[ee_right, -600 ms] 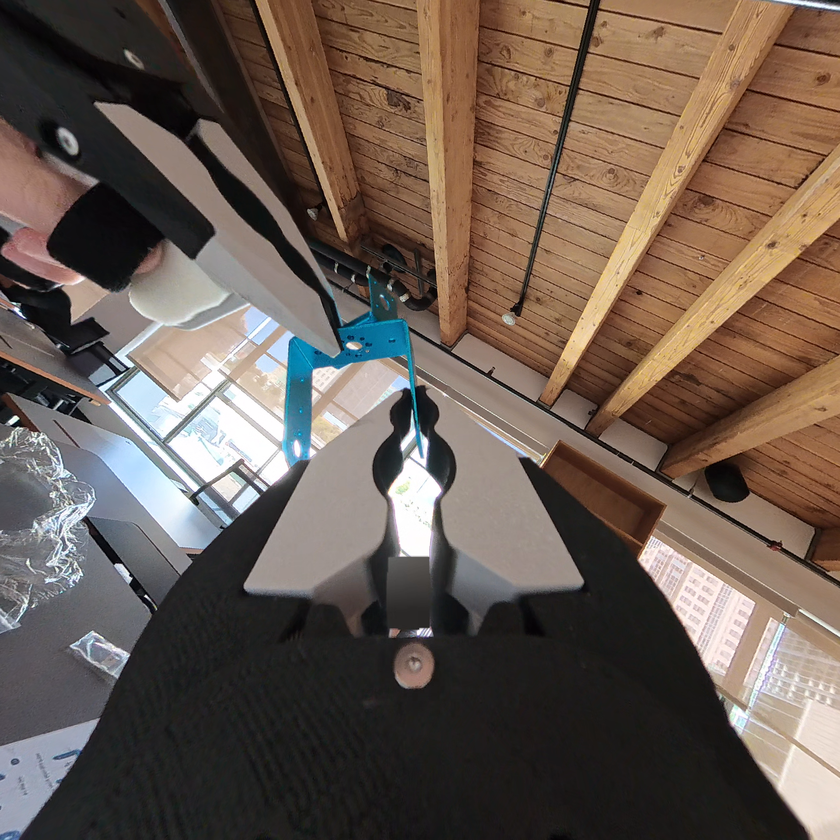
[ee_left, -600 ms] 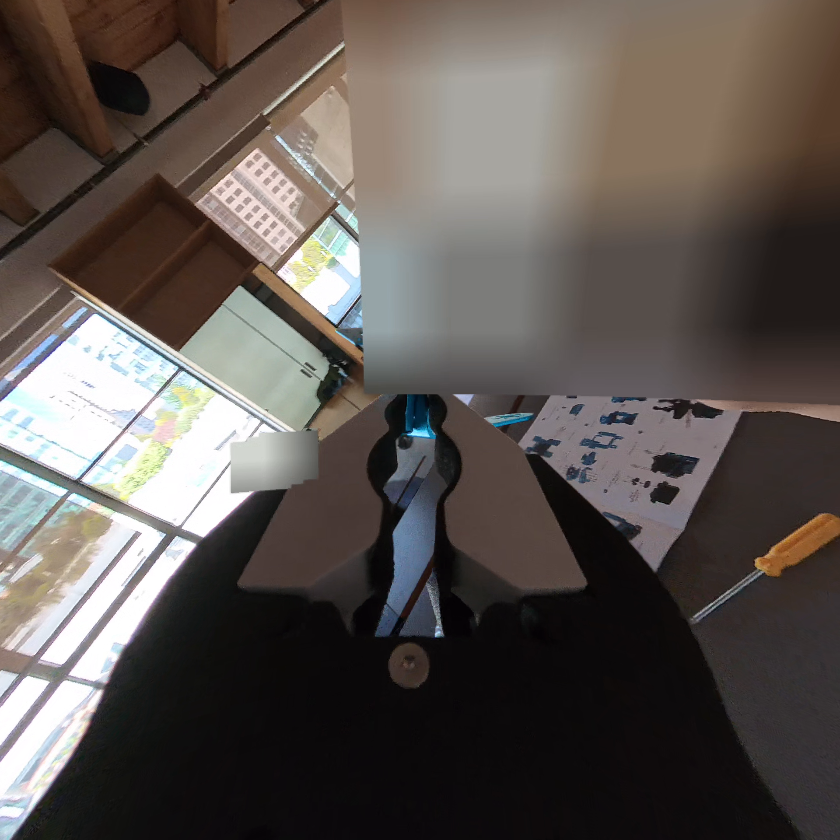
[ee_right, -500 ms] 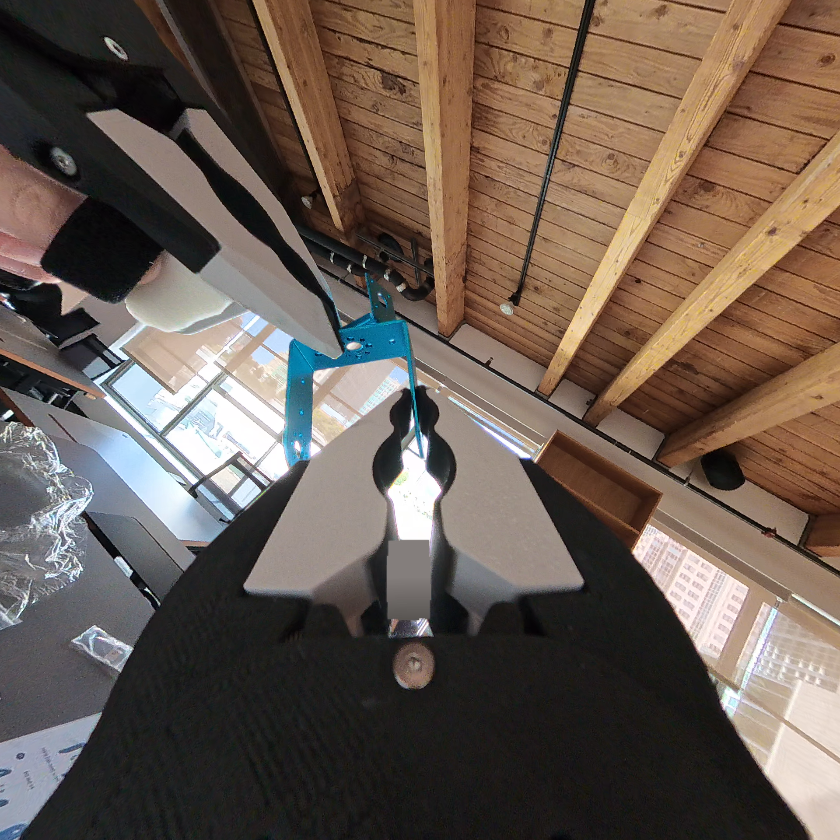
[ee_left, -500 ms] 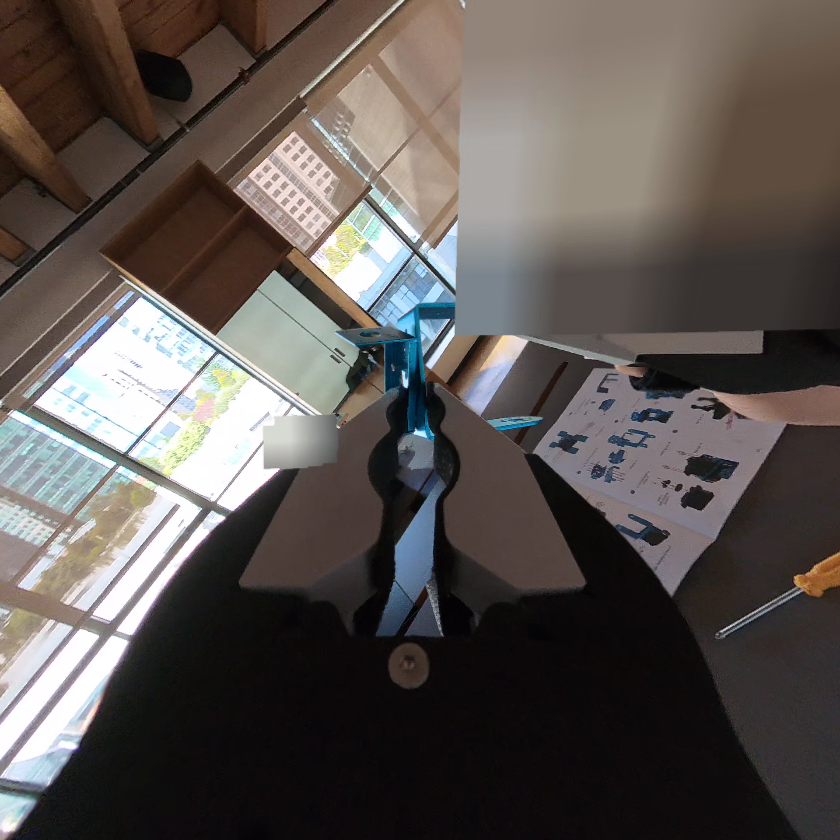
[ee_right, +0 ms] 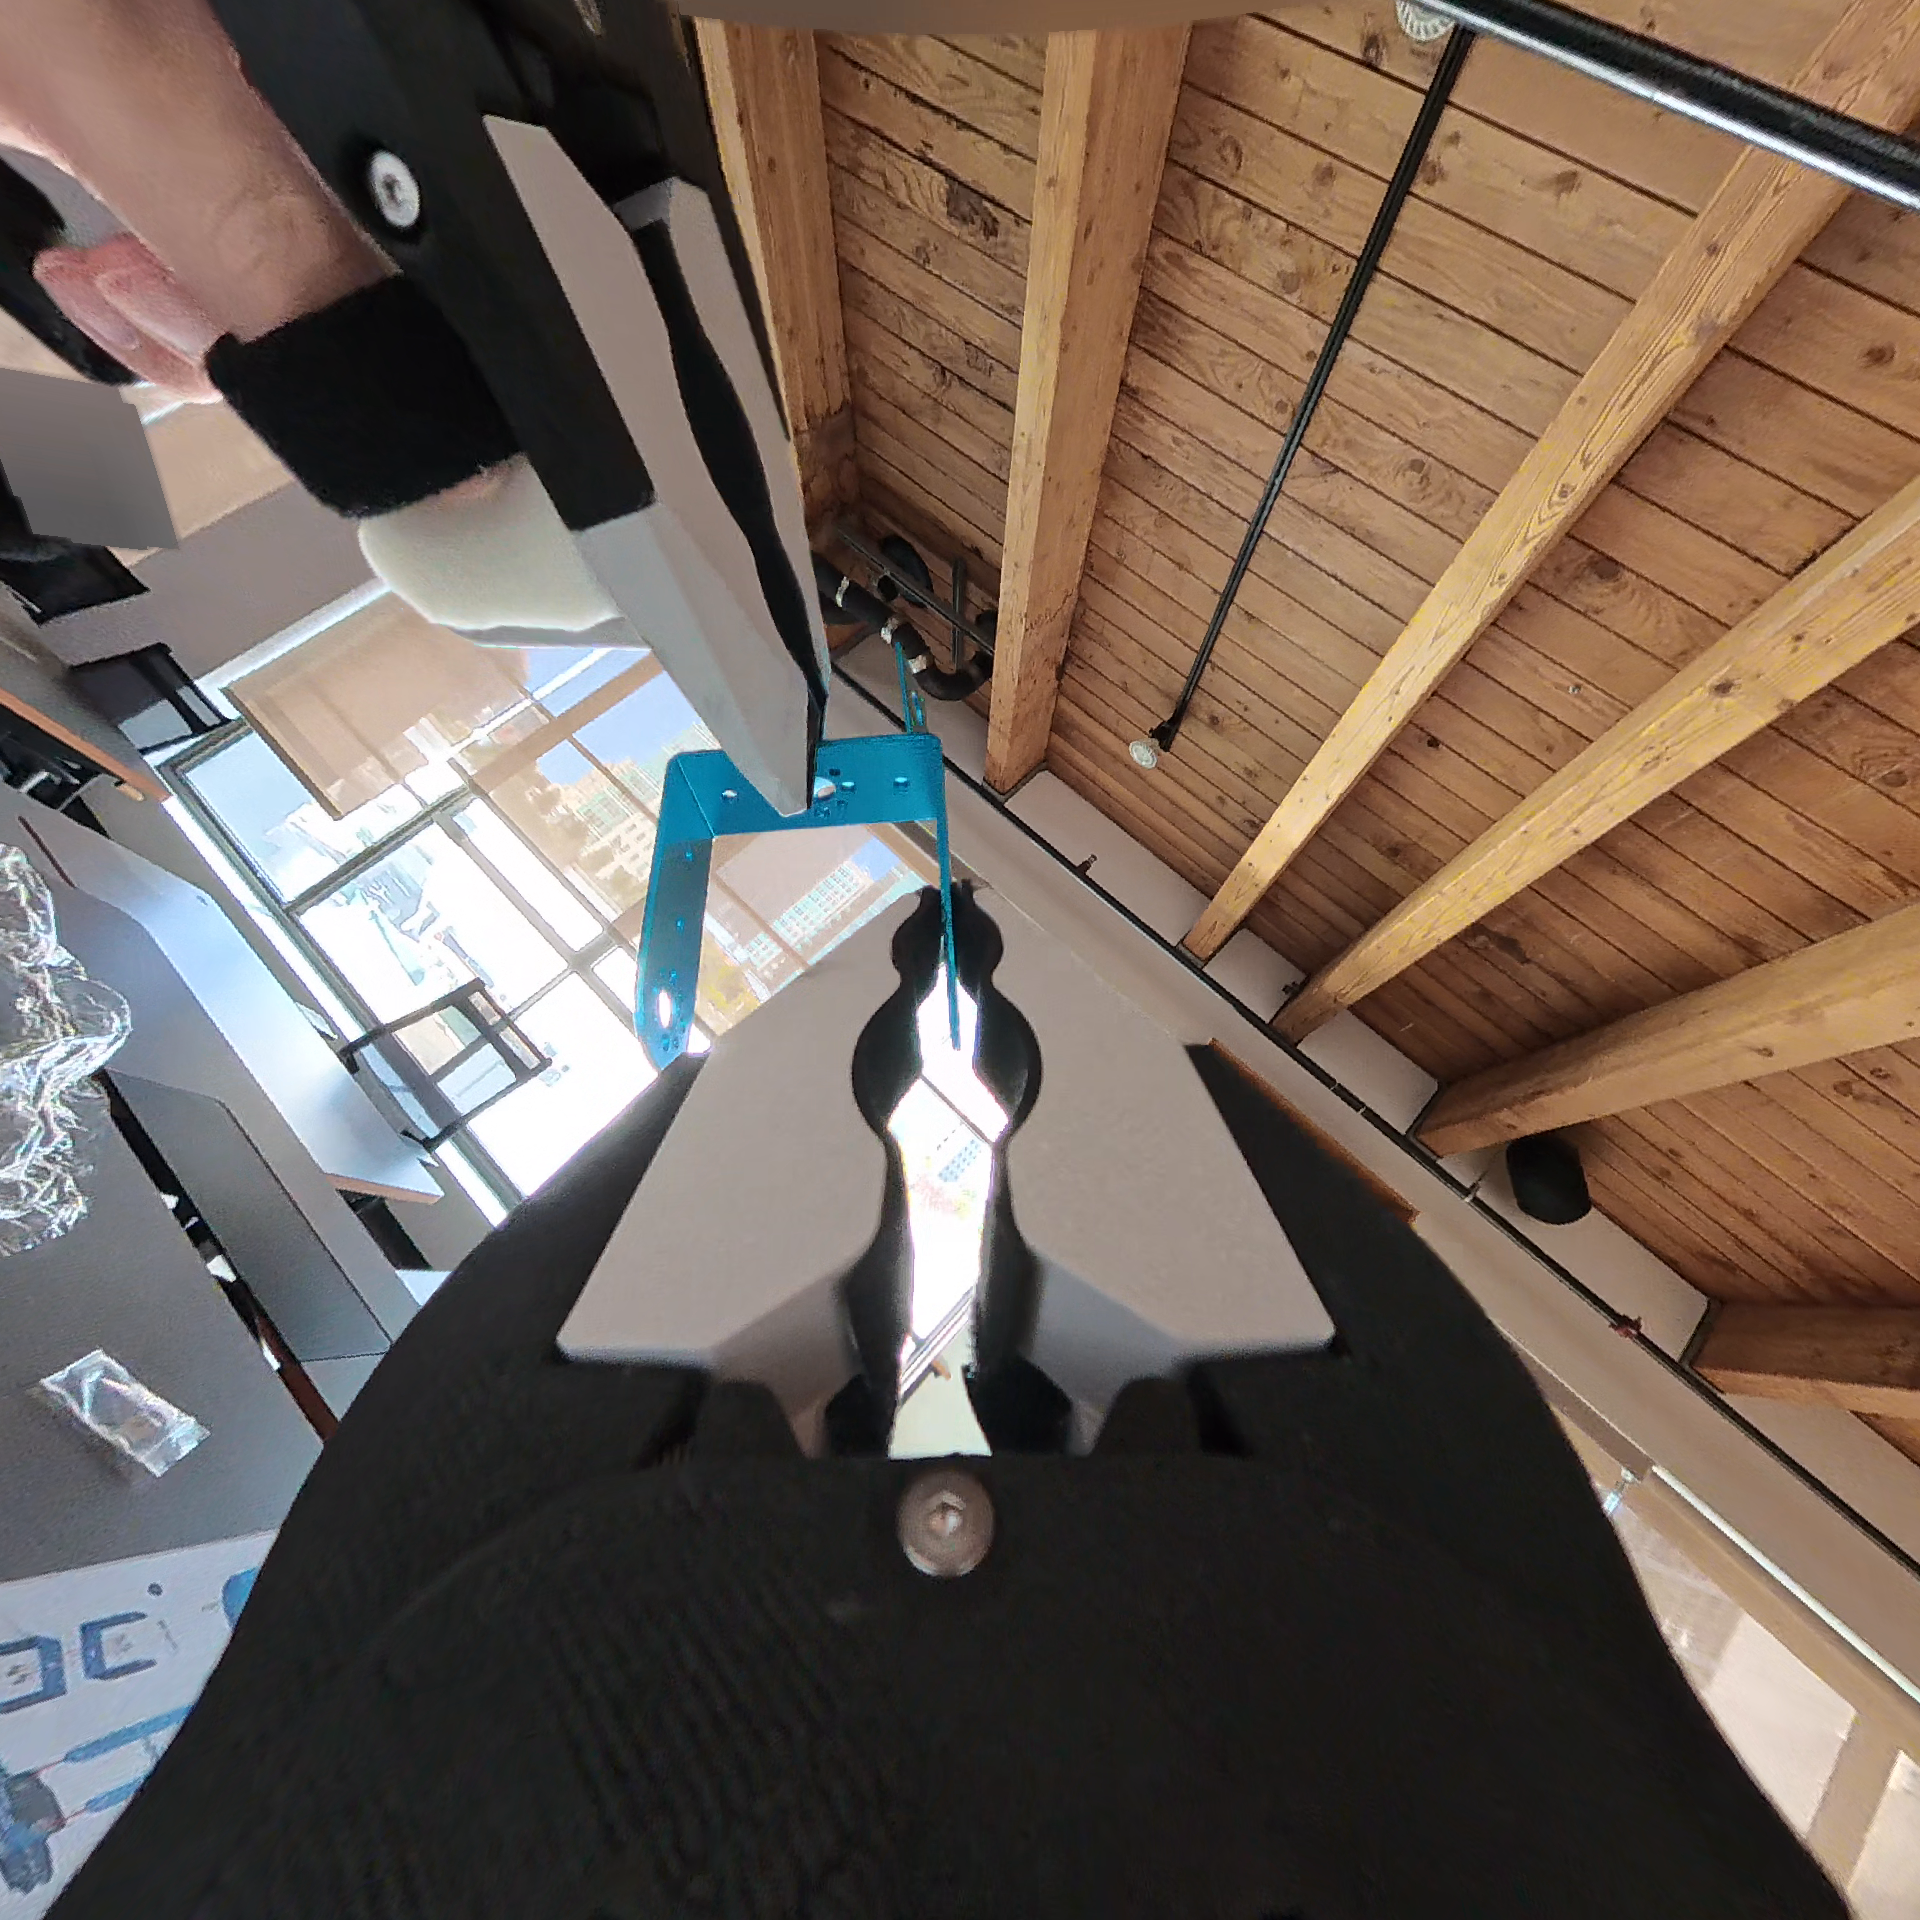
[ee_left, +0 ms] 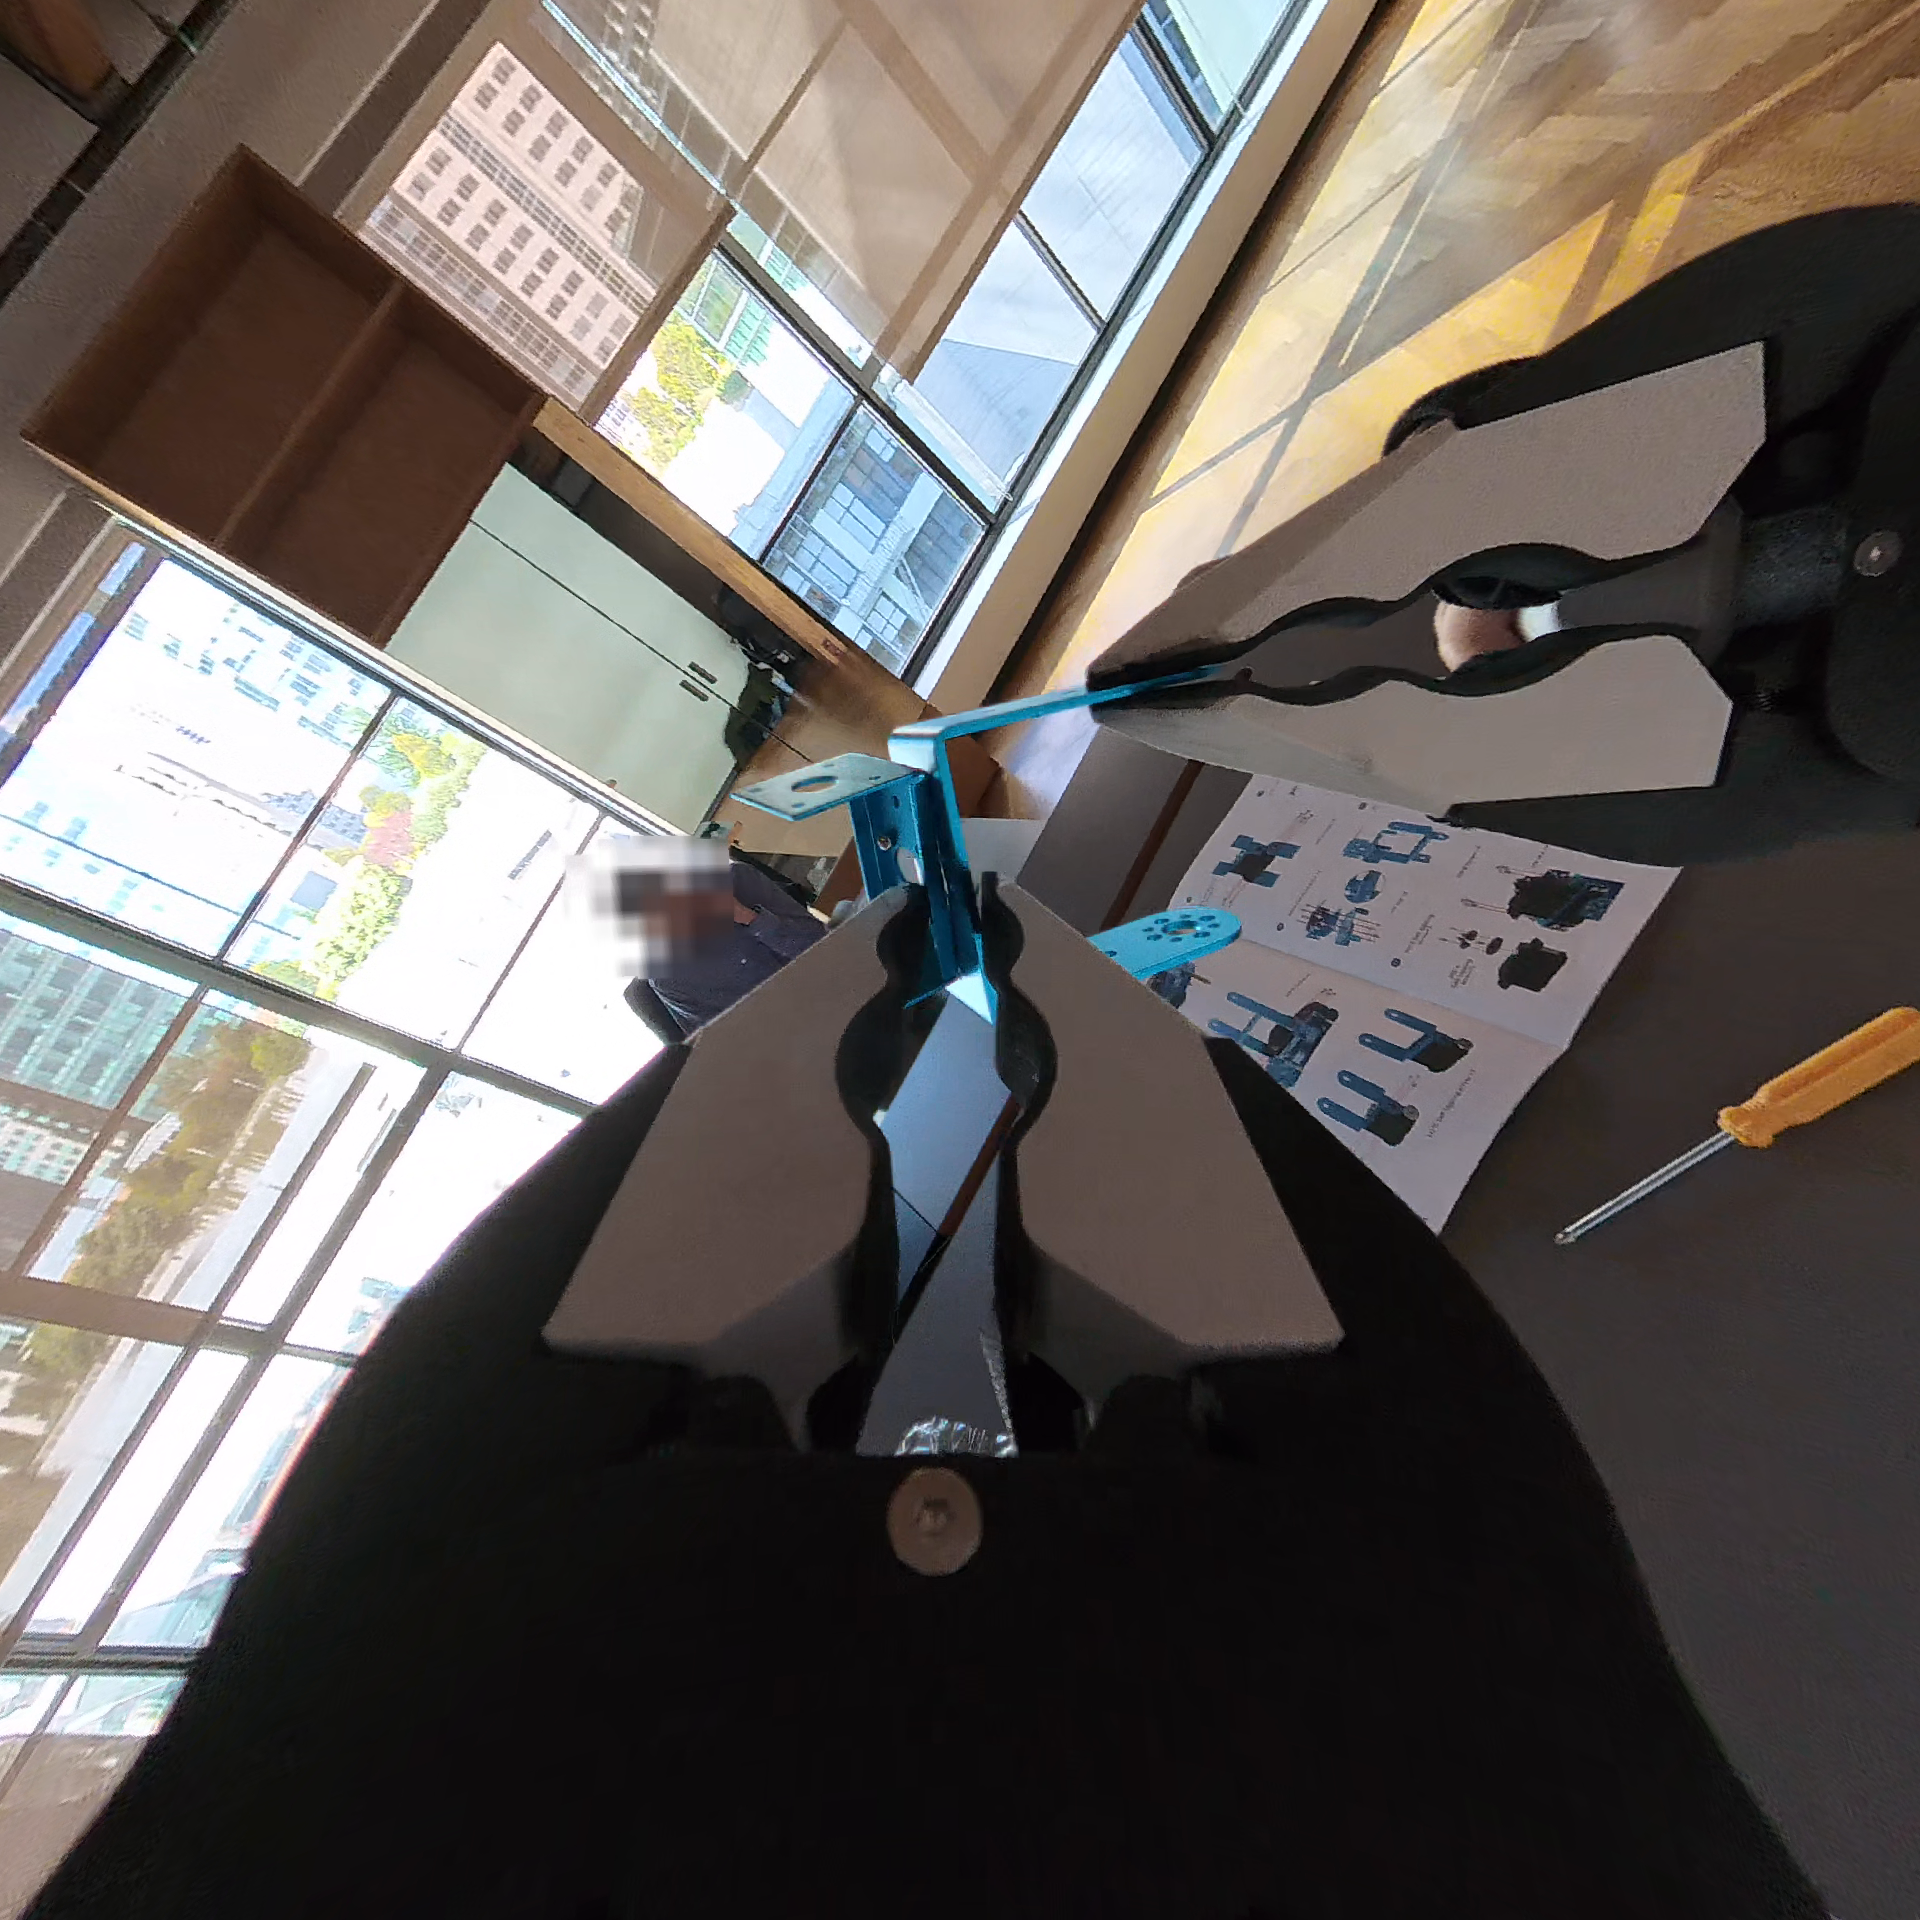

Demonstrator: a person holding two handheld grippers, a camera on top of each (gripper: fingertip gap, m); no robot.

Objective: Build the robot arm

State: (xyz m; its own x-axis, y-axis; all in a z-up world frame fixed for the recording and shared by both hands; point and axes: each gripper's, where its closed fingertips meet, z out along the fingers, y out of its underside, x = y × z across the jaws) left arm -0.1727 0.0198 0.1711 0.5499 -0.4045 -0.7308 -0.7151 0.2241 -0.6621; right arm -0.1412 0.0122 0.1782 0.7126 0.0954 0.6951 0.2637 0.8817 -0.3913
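Observation:
A blue metal U-shaped bracket (ee_left: 896, 831) with small holes is held in the air between both grippers. My left gripper (ee_left: 940, 902) is shut on the bracket's middle plate. In the right wrist view it comes in from the upper left (ee_right: 808, 771) and pinches that plate (ee_right: 727, 802). My right gripper (ee_right: 940, 906) is shut on the thin edge of one leg. In the left wrist view it comes in from the upper right (ee_left: 1101, 681). A small pale angle piece (ee_left: 816, 798) sits on the bracket's top.
On the dark table lie an illustrated instruction sheet (ee_left: 1434, 935), a yellow-handled screwdriver (ee_left: 1808, 1081) and a blue round-ended part (ee_left: 1174, 935). A small plastic bag (ee_right: 120, 1413) and crumpled plastic wrap (ee_right: 42, 1039) lie to the left. A person sits far off by the windows. The grippers are tip to tip, or close to it.
The bracket has been turned between the two grippers and the left view has swung round. The right gripper now shows in the left view. Both grippers stayed shut on the bracket.

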